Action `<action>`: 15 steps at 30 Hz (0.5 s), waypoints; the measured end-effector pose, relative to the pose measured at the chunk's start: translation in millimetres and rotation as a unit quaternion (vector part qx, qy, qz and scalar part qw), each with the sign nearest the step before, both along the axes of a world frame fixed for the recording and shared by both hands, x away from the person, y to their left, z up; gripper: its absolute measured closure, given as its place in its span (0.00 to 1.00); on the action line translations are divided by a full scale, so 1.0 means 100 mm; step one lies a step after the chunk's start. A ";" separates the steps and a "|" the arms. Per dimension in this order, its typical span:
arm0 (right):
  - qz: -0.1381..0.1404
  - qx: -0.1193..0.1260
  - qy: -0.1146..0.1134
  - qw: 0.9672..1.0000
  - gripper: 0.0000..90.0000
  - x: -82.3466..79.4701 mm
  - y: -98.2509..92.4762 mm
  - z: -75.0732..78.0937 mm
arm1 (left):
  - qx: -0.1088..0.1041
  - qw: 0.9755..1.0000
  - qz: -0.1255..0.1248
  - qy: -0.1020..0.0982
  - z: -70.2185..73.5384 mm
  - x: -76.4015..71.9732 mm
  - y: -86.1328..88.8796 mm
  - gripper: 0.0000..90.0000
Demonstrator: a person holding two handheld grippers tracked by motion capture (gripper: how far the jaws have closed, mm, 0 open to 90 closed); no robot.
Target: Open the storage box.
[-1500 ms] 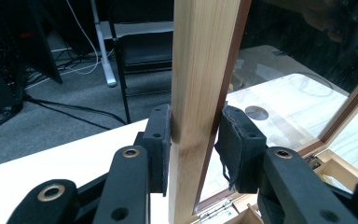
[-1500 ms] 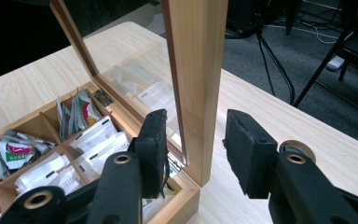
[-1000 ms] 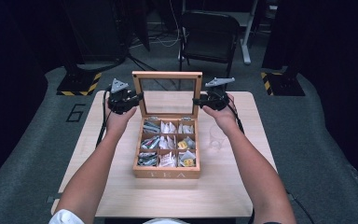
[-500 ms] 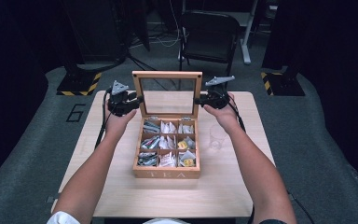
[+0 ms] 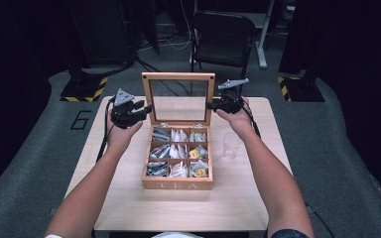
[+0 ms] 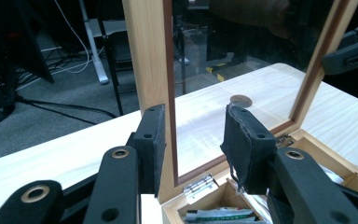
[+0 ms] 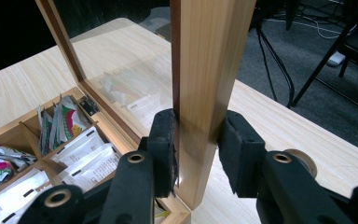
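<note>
Flanking one upright lid [image 5: 178, 78]: two tongs, left [image 5: 146, 108], right [image 5: 210, 105]; nine compartments.

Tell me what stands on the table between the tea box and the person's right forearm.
A clear drinking glass stands there, apart from the tea box; the high view shows it.

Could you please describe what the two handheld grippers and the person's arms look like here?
Both the left gripper and the right gripper are black, each topped by a grey three-cornered plate and trailing a black cable. Their jaws have brass-coloured rivets and worn black pads. The forearms are bare; a dark sleeve edge shows.
</note>
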State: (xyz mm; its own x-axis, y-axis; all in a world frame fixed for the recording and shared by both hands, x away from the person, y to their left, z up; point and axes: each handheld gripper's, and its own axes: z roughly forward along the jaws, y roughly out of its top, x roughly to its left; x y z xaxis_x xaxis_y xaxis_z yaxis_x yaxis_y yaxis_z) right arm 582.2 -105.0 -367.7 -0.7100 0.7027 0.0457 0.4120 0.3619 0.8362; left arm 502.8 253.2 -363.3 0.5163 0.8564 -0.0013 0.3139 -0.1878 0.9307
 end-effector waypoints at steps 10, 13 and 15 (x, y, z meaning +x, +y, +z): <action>-0.011 -0.009 0.008 1.000 0.74 0.07 0.03 0.01 | -0.001 1.000 -0.005 0.003 -0.03 -0.12 0.06 0.65; -0.019 -0.007 0.011 1.000 0.73 0.08 0.04 0.00 | -0.006 1.000 -0.007 0.002 -0.05 -0.16 0.07 0.65; -0.019 -0.008 0.011 1.000 0.73 0.09 0.04 0.00 | -0.005 1.000 -0.007 0.003 -0.07 -0.18 0.09 0.65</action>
